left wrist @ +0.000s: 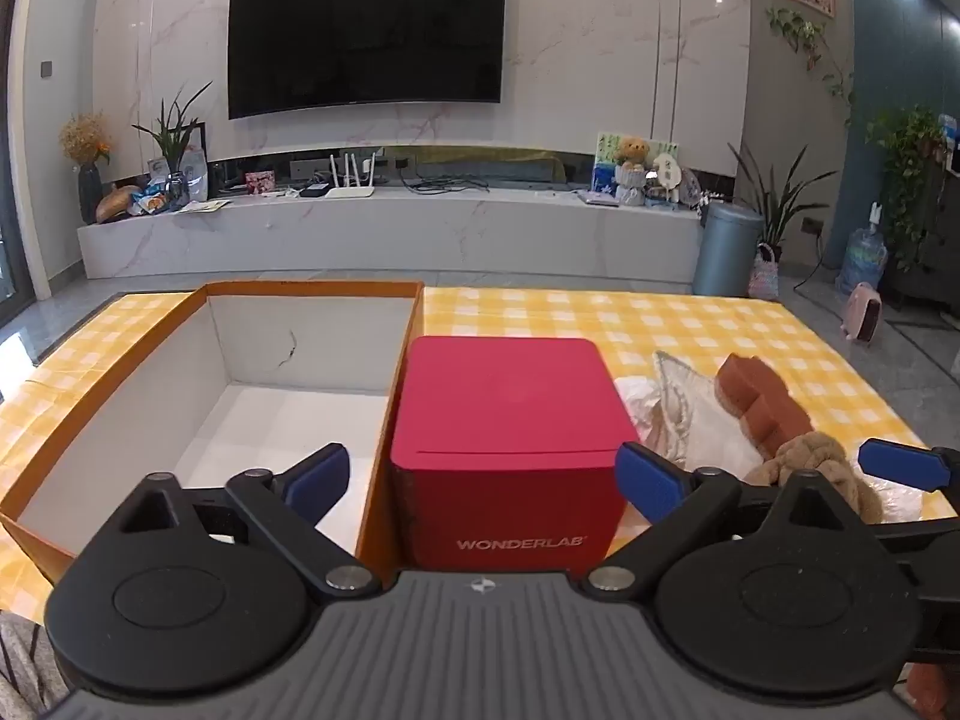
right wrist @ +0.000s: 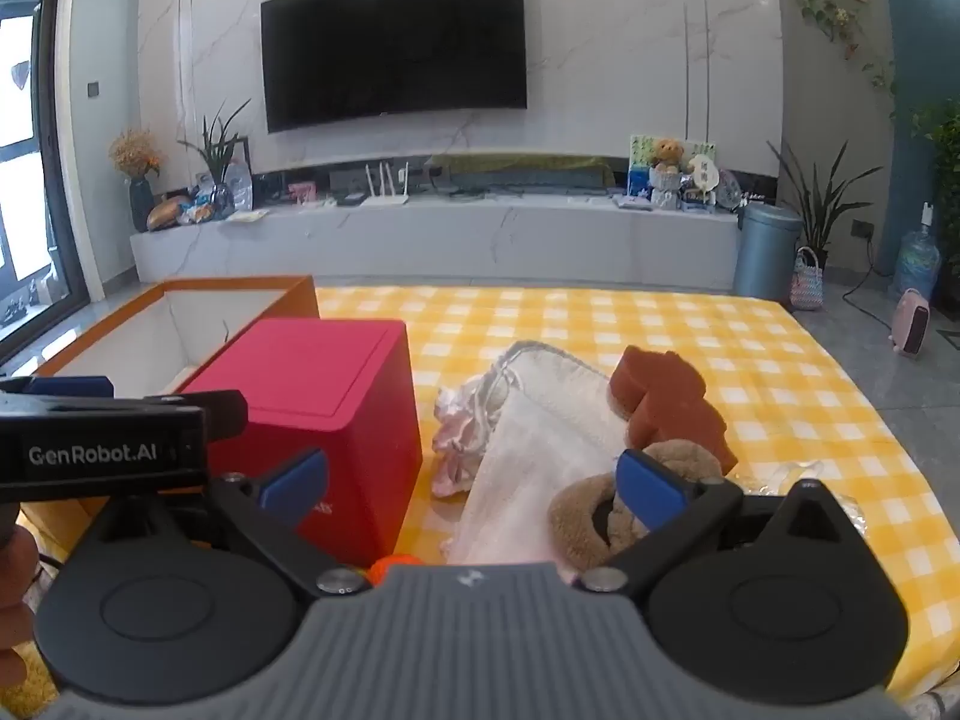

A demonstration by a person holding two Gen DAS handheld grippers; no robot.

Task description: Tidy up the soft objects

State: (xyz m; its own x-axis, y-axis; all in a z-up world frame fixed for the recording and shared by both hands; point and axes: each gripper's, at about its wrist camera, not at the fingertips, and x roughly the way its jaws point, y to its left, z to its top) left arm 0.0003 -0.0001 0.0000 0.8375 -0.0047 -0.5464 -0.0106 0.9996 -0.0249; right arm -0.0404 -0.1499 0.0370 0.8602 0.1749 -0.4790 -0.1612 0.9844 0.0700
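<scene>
Both tongs stand wide open with nothing between their blue pads, hovering low over the near edge of a tabletop covered in yellow-and-white check cloth. Left tongs face a red cube-shaped box with its lid on, marked WONDERLAB on the front. Touching its left side sits an open orange box with white inner walls; the part of its floor that shows is bare. Right tongs look over a heap of soft things just right of the red box: a white mesh bag, a crumpled pink cloth touching its left edge, a rust-brown sponge behind, and a tan plush piece nearest, partly behind the right pad. A small orange thing peeks out at the tongs' base. Far half of the tabletop, beyond the heap and to its right, lies open up to the far edge, with grey floor past the right edge.
</scene>
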